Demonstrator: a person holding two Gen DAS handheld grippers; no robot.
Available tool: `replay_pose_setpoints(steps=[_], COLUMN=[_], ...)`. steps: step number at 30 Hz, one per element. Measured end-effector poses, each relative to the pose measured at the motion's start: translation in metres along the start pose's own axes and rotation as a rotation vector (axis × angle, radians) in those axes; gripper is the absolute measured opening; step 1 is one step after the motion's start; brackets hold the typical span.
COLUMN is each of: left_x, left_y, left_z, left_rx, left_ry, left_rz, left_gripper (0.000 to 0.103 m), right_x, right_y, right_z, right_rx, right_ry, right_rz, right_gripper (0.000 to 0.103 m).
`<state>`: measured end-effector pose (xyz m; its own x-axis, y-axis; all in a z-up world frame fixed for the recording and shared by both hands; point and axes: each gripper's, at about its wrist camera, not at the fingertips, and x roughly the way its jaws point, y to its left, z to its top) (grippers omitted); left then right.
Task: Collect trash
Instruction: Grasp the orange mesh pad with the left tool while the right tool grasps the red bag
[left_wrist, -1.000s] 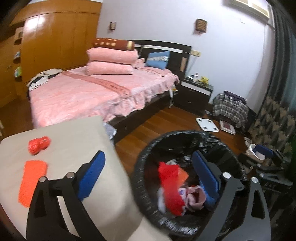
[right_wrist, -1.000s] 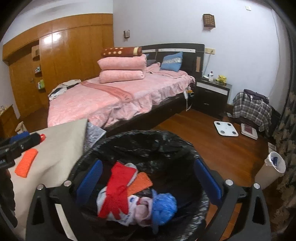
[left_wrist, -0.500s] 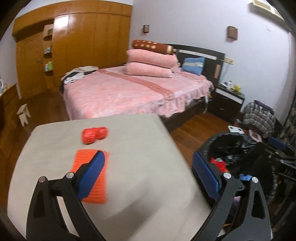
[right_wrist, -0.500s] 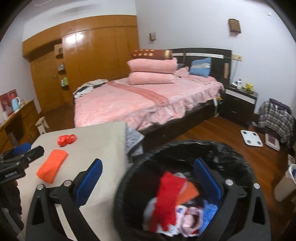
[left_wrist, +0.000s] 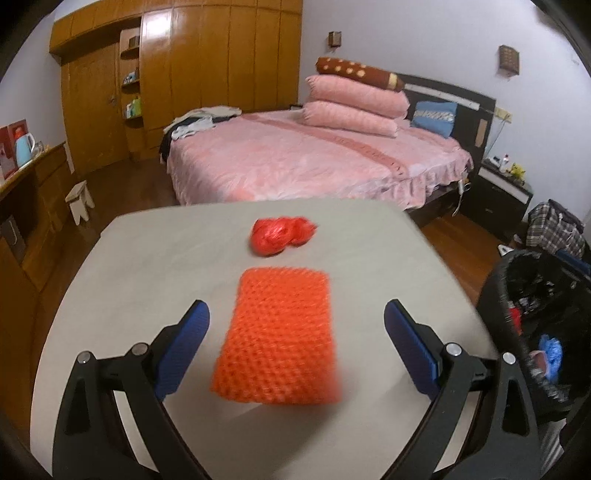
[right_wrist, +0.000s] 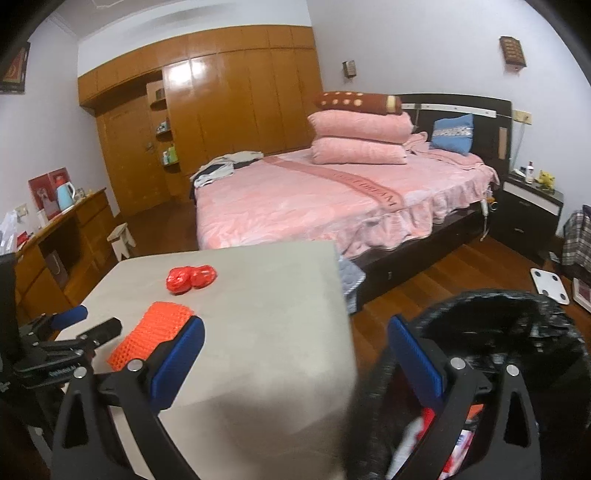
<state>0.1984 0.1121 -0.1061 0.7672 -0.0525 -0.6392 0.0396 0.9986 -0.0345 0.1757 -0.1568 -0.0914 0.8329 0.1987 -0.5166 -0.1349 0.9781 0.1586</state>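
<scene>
The grey table (left_wrist: 147, 266) fills the near ground in both wrist views, and everything below is placed against it. Beyond its far edge stands the pink bed (left_wrist: 295, 162) with stacked pillows. Off the table's right side, on the wooden floor, sits the bin lined with a black bag (right_wrist: 517, 317), already holding red, blue and white scraps; its contents are blurred in both views, so what they are is hard to tell.

On the table, toward the middle, lies an orange mesh pad (left_wrist: 279, 339), flat and rectangular. Just past it, nearer the table's far edge and apart from it, rests a crumpled red wrapper (left_wrist: 280, 234).

The left gripper (left_wrist: 295, 354) hangs over the table's near part with its jaws spread wide, the orange mesh pad lying between and slightly ahead of the blue pads, not touched by either. The right gripper (right_wrist: 295, 363) is at the table's right corner, jaws likewise spread and holding nothing, one finger over the tabletop and the other over the bin's rim
</scene>
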Motion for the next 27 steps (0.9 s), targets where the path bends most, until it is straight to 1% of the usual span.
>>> replay_pose_setpoints(steps=[7,13,17,20,21,24,25,26,27], left_x=[0.035,0.058,0.074,0.081,0.083,0.083,0.083,0.082,0.082], left_y=[0.017,0.019,0.015,0.014,0.014,0.011,0.011,0.01,0.009], left_z=[-0.012,-0.018,-0.022,-0.023,-0.023,-0.022,-0.022,-0.021,-0.02], left_rx=[-0.041,-0.071,-0.076,-0.074,-0.07,-0.062,-0.059,-0.059,-0.06], left_ry=[0.075,0.135,0.181,0.197,0.199,0.196,0.194,0.191,0.188], left_rz=[0.003,-0.016,-0.013,-0.008,-0.009,-0.013,-0.022,-0.027,-0.031], left_gripper=[0.093,0.093,0.092,0.088,0.085,0.068,0.059,0.052,0.042], right_x=[0.033,0.044,0.047,0.048,0.049,0.053,0.054,0.055,0.056], right_y=[0.022,0.027,0.025,0.026,0.026,0.026,0.027,0.027,0.028], right_z=[-0.008,-0.011,-0.012,-0.012,-0.013,-0.012,-0.012,-0.011,-0.011], right_rx=[-0.023,-0.035,-0.038,-0.043,-0.044,-0.049,-0.05,-0.05,-0.05], right_ry=[0.048,0.068,0.073,0.073,0.074,0.079,0.079,0.08,0.08], right_rz=[0.009,0.005,0.003,0.002,0.002,0.004,0.004,0.005,0.005], right_gripper=[0.097,0.097,0.097,0.097,0.097,0.097,0.097,0.097,0.097])
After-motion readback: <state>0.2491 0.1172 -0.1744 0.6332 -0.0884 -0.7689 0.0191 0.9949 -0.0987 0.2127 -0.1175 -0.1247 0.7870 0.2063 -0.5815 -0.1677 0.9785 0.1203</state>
